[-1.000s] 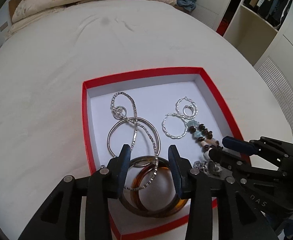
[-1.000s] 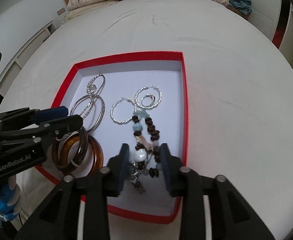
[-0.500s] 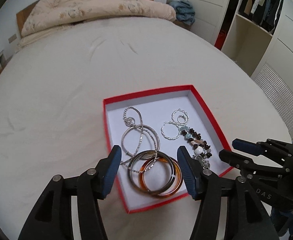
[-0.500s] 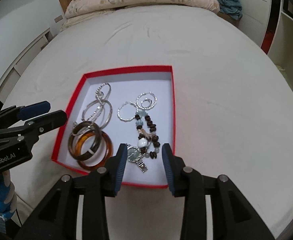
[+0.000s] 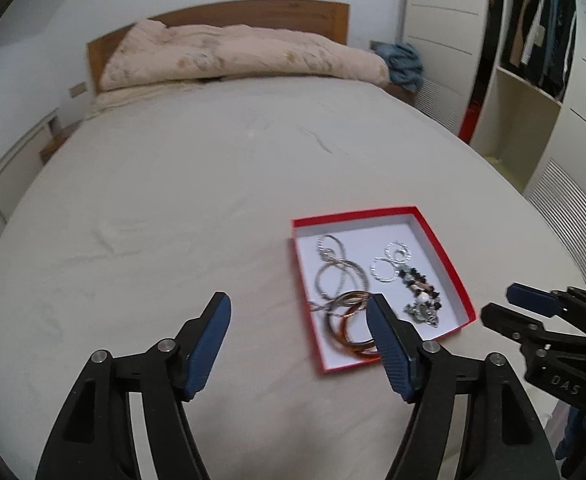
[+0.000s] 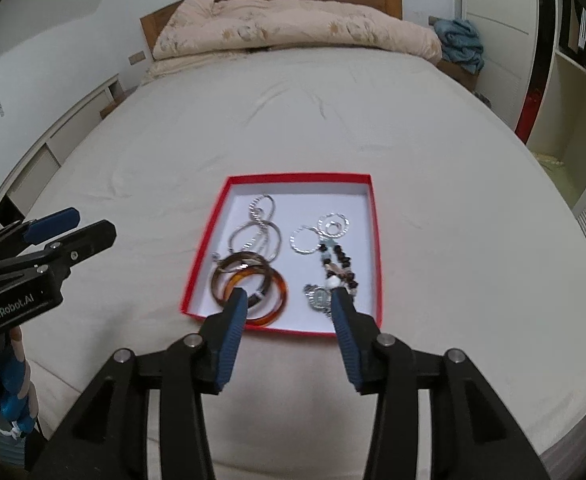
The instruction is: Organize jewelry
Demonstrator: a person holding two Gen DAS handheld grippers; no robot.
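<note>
**Both grippers held back, jewelry gathered in the red box**

Left gripper [image 5: 299,312] spread wide, nothing between the blue pads, held above the bed sheet and a little to the left of the box. Right gripper [image 6: 289,300] also apart and empty, aimed straight at the near edge of the box. Probably raised like this to give a free view of the result, since no piece lies outside on the sheet.

Just ahead, the red box [image 6: 377,240] with white floor, flat on the bed [image 6: 433,160], near the foot end. Inside, on the left half: two bangles [image 6: 249,286], one dark and one amber, overlapping, placed at the near corner. Behind them the silver hoops [image 6: 255,236] with a chain laid across. On the right half: twisted silver earrings [image 6: 321,232], then a beaded bracelet [image 6: 339,266] running toward the near wall, ending beside what seems a small watch [image 6: 319,296]. Large rings kept on one side and small pieces on the other, likely so that nothing tangles. Task judged near its end.

Farther away, a folded quilt [image 6: 293,28] at the headboard, a blue cloth [image 6: 461,46] beside it, and a wardrobe [image 5: 533,52] with hanging clothes.

Readable writing: "GenRobot.AI" on the side of the left gripper body, seen from the right wrist; "DAS" on the right gripper body, seen from the left wrist, the rest hidden.
</note>
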